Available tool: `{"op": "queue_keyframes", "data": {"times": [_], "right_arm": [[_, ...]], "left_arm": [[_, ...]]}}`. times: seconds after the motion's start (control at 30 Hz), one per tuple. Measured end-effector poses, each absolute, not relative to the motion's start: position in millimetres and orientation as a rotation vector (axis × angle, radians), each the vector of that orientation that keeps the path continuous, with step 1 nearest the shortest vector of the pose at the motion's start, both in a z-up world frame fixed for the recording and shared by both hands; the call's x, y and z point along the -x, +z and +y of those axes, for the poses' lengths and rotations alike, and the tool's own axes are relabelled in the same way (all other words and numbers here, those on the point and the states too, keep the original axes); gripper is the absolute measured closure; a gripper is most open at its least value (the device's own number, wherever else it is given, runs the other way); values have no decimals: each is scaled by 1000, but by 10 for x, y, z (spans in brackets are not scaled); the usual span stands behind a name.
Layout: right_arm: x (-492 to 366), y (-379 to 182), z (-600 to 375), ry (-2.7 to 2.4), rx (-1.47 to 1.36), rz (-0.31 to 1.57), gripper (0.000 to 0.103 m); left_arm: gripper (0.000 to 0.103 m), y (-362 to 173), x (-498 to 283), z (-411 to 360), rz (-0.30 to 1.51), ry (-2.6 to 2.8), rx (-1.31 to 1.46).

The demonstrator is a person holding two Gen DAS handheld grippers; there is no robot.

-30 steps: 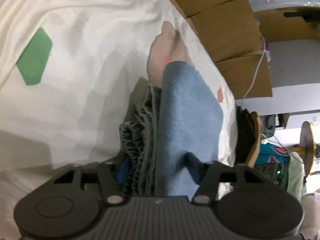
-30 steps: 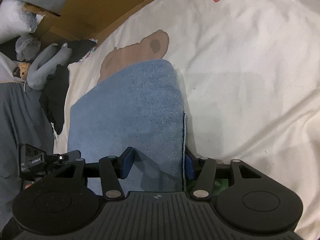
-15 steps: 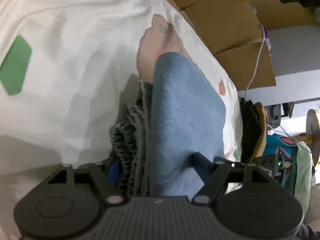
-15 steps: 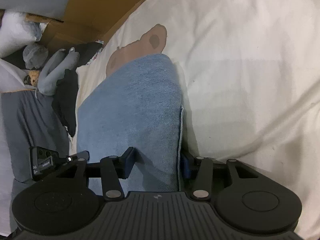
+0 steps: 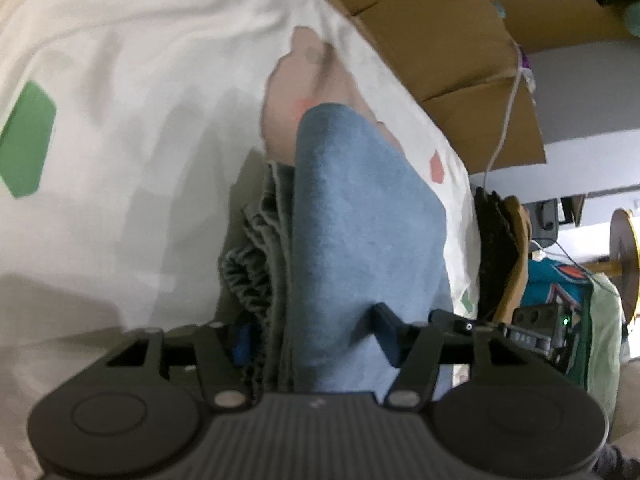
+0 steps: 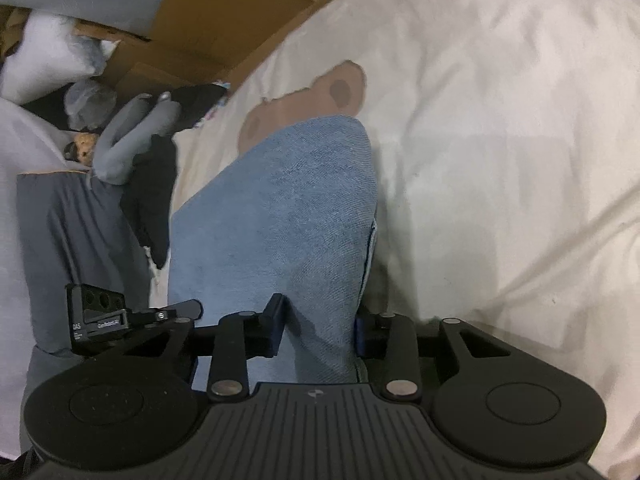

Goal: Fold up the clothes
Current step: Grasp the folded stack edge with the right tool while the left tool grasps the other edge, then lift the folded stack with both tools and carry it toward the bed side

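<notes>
Between both sets of jaws I've got the folded blue denim garment (image 5: 360,232), lying on the white bedsheet (image 5: 120,80) straight ahead. Left gripper (image 5: 316,340) and right gripper (image 6: 316,328) are both closing on its near edge, left also around the grey elastic waistband (image 5: 256,264). Looks mostly folded; final fold or placing remains, I'd judge.

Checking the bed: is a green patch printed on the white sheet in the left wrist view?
Yes, a green patch shows on the white sheet.

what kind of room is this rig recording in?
Probably a bedroom at home, in use as a workspace. The folded blue denim garment lies on a white bed sheet with a cartoon bear print. Pillows and a soft toy are piled beside it, with cardboard boxes behind.
</notes>
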State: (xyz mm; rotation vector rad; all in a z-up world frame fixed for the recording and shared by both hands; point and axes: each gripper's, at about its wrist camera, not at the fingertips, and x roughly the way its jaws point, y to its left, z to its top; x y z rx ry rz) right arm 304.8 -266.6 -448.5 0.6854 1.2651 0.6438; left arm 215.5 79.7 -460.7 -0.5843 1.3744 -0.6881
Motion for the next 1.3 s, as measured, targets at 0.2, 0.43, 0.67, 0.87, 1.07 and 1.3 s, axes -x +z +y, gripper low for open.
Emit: {"op": "queue_keyframes", "data": {"times": [0.2, 0.43, 0.67, 0.87, 1.07, 1.3], "right_arm": [[-3072, -4632, -2630, 682, -711, 1311, 55], [-3127, -4639, -2531, 718, -703, 1340, 55], [-3009, -4511, -2510, 649, -705, 1298, 72], [-2987, -4346, -2496, 644, -663, 1283, 78], [-2925, -4196, -2523, 651, -668, 1258, 81], [-2850, -3932, -2449, 660, -611, 1244, 81]], "left_arm": [[31, -4718, -2219, 764, 1412, -713, 604], [43, -4696, -2196, 665, 1425, -730, 576], [50, -4549, -2173, 600, 1423, -683, 537], [52, -4397, -2153, 542, 1405, -661, 483], [54, -4265, -2062, 631, 1390, -626, 483], [56, -3985, -1970, 620, 1371, -575, 435]]}}
